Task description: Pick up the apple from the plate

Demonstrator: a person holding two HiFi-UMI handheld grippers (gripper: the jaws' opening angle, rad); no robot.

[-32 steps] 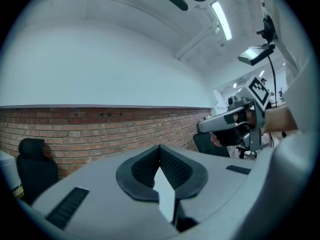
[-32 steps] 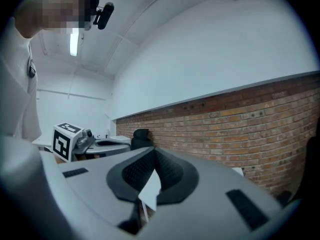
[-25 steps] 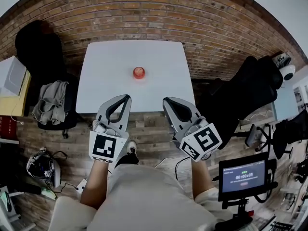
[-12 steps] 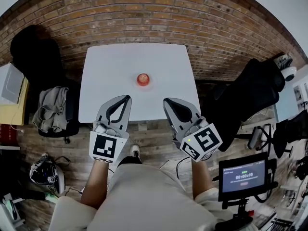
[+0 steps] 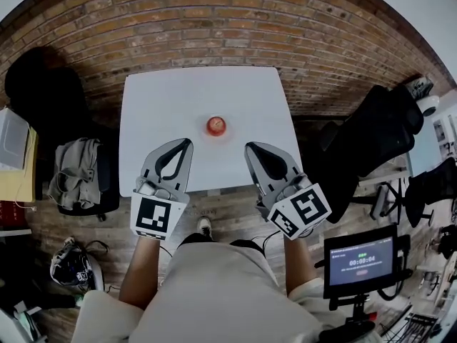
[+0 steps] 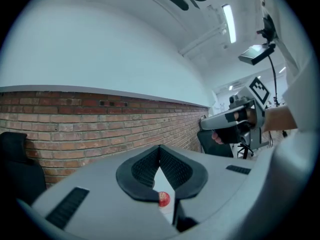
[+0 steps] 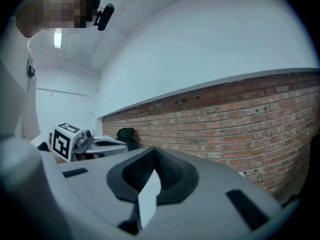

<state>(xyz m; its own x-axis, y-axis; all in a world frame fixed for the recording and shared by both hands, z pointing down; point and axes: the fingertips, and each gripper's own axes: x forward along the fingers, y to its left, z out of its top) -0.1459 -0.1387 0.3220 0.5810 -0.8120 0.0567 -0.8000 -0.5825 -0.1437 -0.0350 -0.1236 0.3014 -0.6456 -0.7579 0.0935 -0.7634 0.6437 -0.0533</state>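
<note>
One red apple (image 5: 216, 126) sits near the middle of the white table (image 5: 164, 98), bare tabletop all round it. Left gripper (image 5: 188, 142) and right gripper (image 5: 249, 147) hover over the near edge, jaws closed together, empty, well apart from the fruit. Near right, a screen (image 5: 360, 261) shows a timer too small to read.

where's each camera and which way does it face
Head view: on the person's head, looking steeply down at the table and apple; shows forearms, lap, left hand-held gripper, right hand-held gripper.
Left gripper view: on the left hand-held gripper, looking level along its shut jaws toward the brick wall; right hand-held gripper at right.
Right gripper view: on the right one, facing the same wall; left one at left.
Shared: head and left gripper views both show the apple.
</note>
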